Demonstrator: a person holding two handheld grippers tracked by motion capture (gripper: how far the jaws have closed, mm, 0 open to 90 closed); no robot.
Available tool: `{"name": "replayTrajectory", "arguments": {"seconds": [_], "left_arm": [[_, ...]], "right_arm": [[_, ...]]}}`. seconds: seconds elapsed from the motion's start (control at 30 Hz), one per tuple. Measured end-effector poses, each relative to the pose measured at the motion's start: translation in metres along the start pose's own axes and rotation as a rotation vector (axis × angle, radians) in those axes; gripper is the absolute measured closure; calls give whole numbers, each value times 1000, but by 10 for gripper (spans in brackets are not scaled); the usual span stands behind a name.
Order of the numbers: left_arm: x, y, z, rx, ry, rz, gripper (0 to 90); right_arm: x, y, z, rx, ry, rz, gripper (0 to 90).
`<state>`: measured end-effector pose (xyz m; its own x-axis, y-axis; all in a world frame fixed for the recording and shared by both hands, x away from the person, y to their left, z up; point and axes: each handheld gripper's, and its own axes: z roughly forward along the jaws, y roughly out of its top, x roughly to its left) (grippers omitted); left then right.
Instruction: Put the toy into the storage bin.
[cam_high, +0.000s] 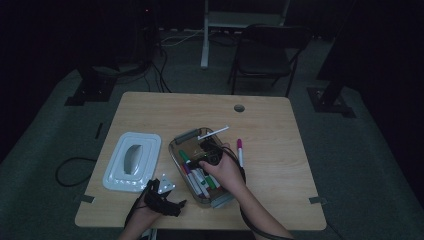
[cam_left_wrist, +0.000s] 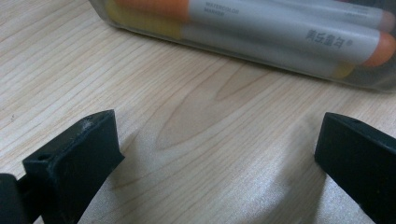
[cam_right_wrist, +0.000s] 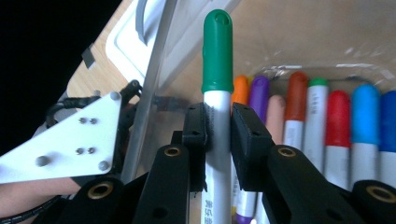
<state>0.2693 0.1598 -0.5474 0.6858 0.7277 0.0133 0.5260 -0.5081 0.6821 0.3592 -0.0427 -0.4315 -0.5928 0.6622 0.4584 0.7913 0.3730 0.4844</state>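
Note:
My right gripper (cam_right_wrist: 218, 123) is shut on a white marker with a green cap (cam_right_wrist: 217, 51), which stands up between the pads. In the high view this gripper (cam_high: 199, 162) hovers over a clear plastic box (cam_high: 176, 144), and the green-capped marker (cam_high: 184, 156) points to the upper left. Several coloured markers (cam_right_wrist: 336, 126) lie side by side in the box. Near the table's front edge, left of the box, my left gripper (cam_high: 172, 204) rests low. Its jaws (cam_left_wrist: 215, 154) stand open over bare wood and face the box wall, with orange and yellow markers (cam_left_wrist: 280, 32) behind it.
The box's white lid (cam_high: 133, 161) lies flat to the left of the box. A white pen (cam_high: 213, 133) rests across the box's far rim, and a pink-capped marker (cam_high: 239, 151) lies on the table to its right. A cable hole (cam_high: 239, 108) sits near the far edge, with a chair (cam_high: 265, 55) beyond.

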Motion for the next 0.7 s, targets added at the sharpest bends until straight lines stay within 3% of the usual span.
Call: {"name": "replayTrajectory", "arguments": {"seconds": [0.07,0.17,0.37,0.7], "left_arm": [[0,0,0,-1,0,-1,6],[0,0,0,0,0,0,6],[0,0,0,0,0,0,6],[0,0,0,-1,0,0,7]], "right_arm": [[0,0,11,41,2,6,766],[1,2,14,56,19,8,766],[4,4,23,100,-9,-10,761],[-6,5,45,187,-35,21,757]]}}
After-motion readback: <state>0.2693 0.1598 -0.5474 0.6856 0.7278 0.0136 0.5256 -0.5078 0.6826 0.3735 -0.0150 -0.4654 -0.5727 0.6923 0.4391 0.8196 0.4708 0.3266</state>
